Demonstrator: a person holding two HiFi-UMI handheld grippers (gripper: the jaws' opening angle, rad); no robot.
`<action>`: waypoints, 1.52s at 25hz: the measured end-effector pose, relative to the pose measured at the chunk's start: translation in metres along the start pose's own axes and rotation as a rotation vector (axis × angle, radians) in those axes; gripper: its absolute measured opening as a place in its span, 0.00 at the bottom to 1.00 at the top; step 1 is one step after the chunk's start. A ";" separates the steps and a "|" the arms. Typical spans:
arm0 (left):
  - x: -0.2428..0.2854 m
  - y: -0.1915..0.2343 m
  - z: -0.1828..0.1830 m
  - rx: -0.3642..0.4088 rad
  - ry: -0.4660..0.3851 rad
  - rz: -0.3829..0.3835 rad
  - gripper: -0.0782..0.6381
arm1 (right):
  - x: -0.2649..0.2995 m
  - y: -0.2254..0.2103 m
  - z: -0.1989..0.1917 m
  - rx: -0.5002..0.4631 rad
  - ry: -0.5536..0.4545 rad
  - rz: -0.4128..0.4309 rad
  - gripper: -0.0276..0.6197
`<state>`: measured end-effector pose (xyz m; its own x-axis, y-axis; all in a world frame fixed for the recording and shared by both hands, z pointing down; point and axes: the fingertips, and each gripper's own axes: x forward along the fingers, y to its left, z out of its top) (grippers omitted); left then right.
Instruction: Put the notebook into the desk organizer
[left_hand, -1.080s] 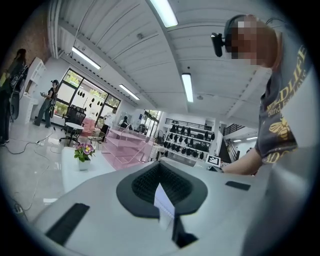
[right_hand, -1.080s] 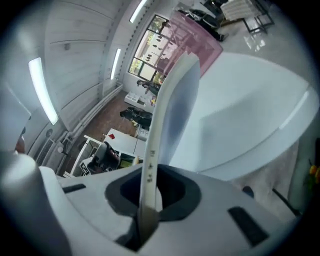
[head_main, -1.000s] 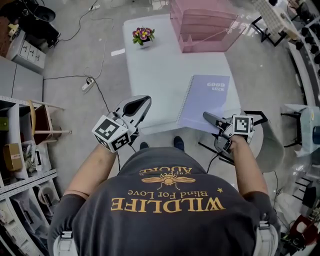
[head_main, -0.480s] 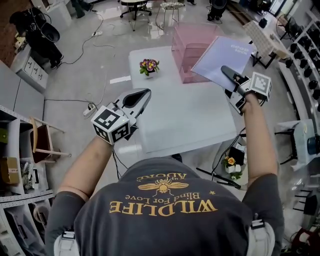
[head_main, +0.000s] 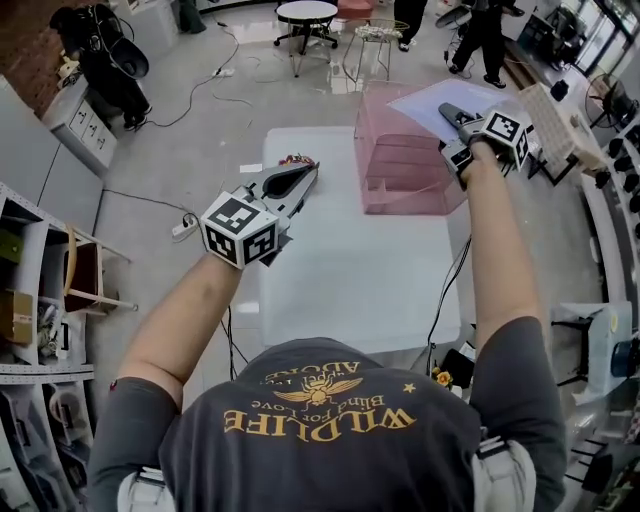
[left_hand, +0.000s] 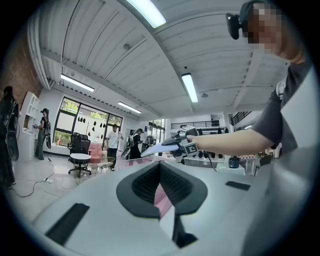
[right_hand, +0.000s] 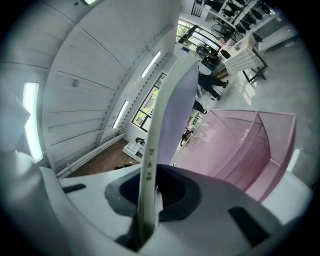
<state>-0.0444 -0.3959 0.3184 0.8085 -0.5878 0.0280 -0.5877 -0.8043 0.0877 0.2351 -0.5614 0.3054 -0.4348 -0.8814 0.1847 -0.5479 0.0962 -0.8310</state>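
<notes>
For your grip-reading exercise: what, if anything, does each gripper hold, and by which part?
The right gripper clamps the notebook by one edge; the left gripper holds nothing, its jaws together.

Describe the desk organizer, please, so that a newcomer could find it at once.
Find the white table in front of the person. On its far right corner stands the desk organizer, a box with see-through pink walls. It is the only pink thing there, near the notebook that the right hand-held gripper holds.
</notes>
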 end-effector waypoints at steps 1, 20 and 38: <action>0.009 0.002 0.000 0.000 0.006 0.001 0.11 | 0.013 -0.006 0.004 0.007 0.006 -0.015 0.09; 0.055 0.040 -0.047 -0.031 0.080 -0.003 0.11 | 0.123 -0.069 0.028 0.094 -0.096 -0.255 0.12; 0.028 0.039 -0.061 -0.033 0.097 0.009 0.11 | 0.143 -0.077 -0.030 -0.571 0.372 -0.546 0.45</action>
<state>-0.0432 -0.4382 0.3838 0.8033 -0.5821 0.1255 -0.5948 -0.7950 0.1196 0.1936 -0.6812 0.4112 -0.1576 -0.6733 0.7224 -0.9788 0.0093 -0.2048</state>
